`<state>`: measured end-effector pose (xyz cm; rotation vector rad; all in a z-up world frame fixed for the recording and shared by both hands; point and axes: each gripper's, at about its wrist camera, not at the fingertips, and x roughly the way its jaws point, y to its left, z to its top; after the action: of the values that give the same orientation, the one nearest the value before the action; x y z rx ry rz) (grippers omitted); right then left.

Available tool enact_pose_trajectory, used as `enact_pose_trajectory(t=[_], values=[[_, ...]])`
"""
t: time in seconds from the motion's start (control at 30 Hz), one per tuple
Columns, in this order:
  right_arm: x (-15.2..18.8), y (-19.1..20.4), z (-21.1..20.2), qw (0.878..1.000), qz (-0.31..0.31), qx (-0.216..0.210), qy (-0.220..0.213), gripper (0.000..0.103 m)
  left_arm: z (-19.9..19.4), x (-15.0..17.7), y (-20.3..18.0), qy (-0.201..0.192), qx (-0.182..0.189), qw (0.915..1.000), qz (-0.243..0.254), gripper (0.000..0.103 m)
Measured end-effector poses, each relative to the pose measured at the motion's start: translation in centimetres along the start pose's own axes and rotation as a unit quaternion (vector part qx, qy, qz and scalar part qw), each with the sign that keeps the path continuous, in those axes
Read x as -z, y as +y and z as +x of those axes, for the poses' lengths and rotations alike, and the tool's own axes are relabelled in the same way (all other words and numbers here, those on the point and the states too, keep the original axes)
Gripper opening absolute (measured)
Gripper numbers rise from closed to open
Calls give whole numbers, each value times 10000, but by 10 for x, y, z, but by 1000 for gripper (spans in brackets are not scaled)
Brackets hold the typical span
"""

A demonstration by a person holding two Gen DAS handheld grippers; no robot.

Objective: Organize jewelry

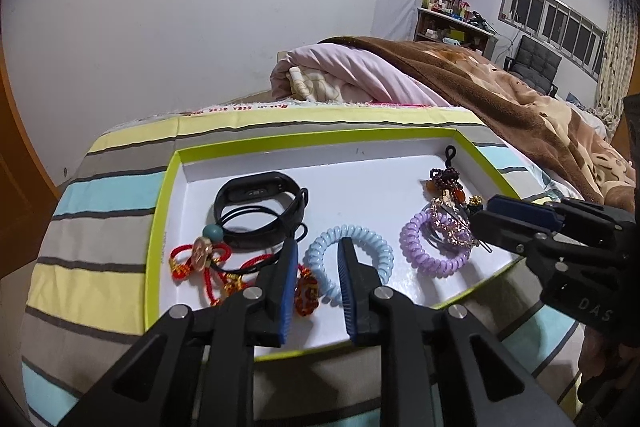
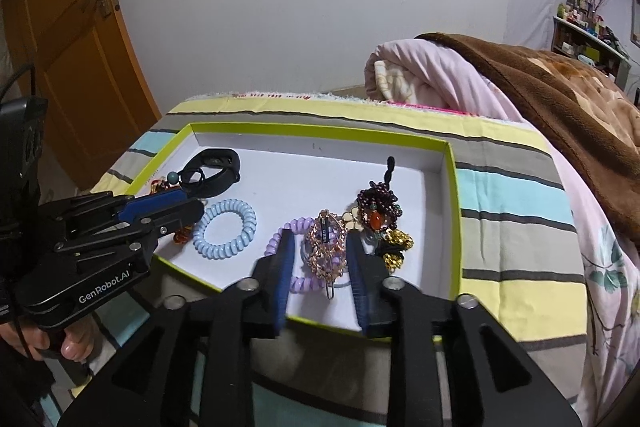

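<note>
You hold both grippers spread and empty over the near edge of the shallow tray, the left gripper straddling the pale blue coil hair tie just ahead and the right gripper framing the gold hair clip, each seemingly lined up to pick.

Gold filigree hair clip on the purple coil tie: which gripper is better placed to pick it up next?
Right. The right gripper is open with the gold hair clip framed between its fingers, above the purple coil tie. The left gripper is open over the blue coil tie, farther left in the tray.
</note>
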<state>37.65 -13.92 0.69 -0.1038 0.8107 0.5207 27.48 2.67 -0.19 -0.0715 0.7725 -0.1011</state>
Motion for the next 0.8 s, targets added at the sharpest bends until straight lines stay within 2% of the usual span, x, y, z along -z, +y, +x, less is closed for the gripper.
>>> enact_pose_trajectory(t=[0.37,0.53,0.8], values=[[22,17,-49,9995,55,70,-298,28,-58,23,-10,-352,-152,9993,-26,21],[43,29,-76,9991,82,67,-421,28,-86,42,-18,-446,-194,9988,-82,21],[85,49,-116,9977,76,302,-597,28,-125,84,-28,-589,-279,9976,-233,21]])
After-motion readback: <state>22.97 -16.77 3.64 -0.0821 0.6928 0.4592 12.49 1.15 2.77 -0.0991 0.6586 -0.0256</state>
